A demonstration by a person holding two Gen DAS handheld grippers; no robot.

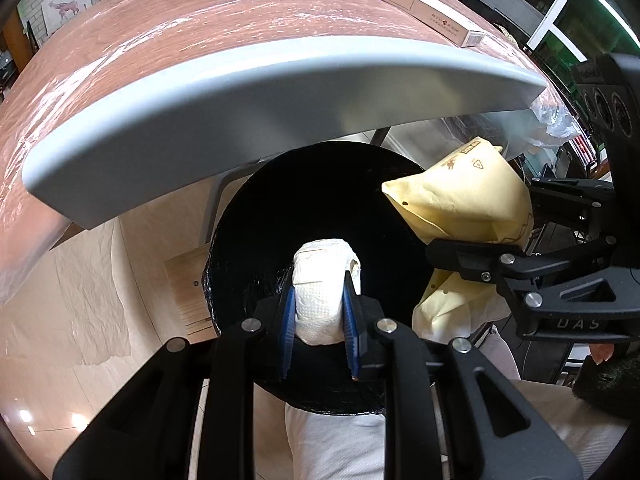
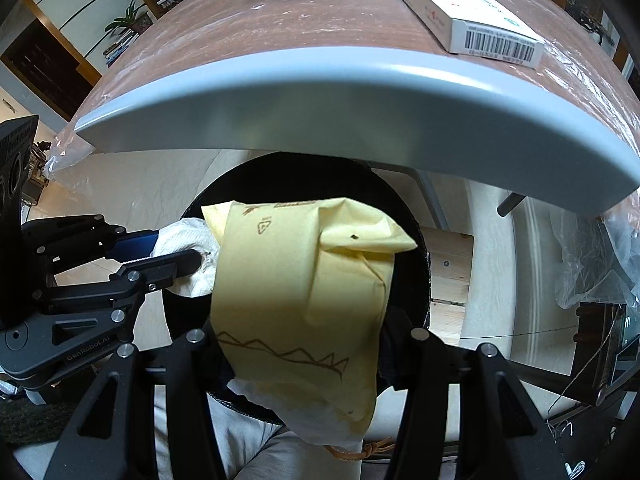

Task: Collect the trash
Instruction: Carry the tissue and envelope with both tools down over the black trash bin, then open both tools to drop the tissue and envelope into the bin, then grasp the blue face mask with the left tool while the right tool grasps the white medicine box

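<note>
The crumpled white paper towel (image 1: 326,292) sits pinched between the 2 blue-padded fingers of the left gripper (image 1: 318,320), held directly over the black mouth of the trash bin (image 1: 320,200), which stands on the floor just below the table's pale grey edge (image 1: 240,120). It looks feather-light and soft, a wad that squashes instead of resisting, so a grip across its middle, as here, seems enough; it should fall straight down once let go. Just beside it, the right gripper (image 2: 304,340) is clamped on a yellow paper bag (image 2: 304,280), creased and folded, with brown printing and a white tissue layer showing at its lower end; the fingertips themselves are hidden behind the paper. The bag hangs over the bin's right half, partly past the rim in the left wrist view. It is probably light too, but stiffer and wider, so it may catch on the rim unless it is dropped nearer the centre. Farther out, a long carton (image 2: 472,12) with a barcode lies on the plastic-covered tabletop (image 1: 160,40).
</note>
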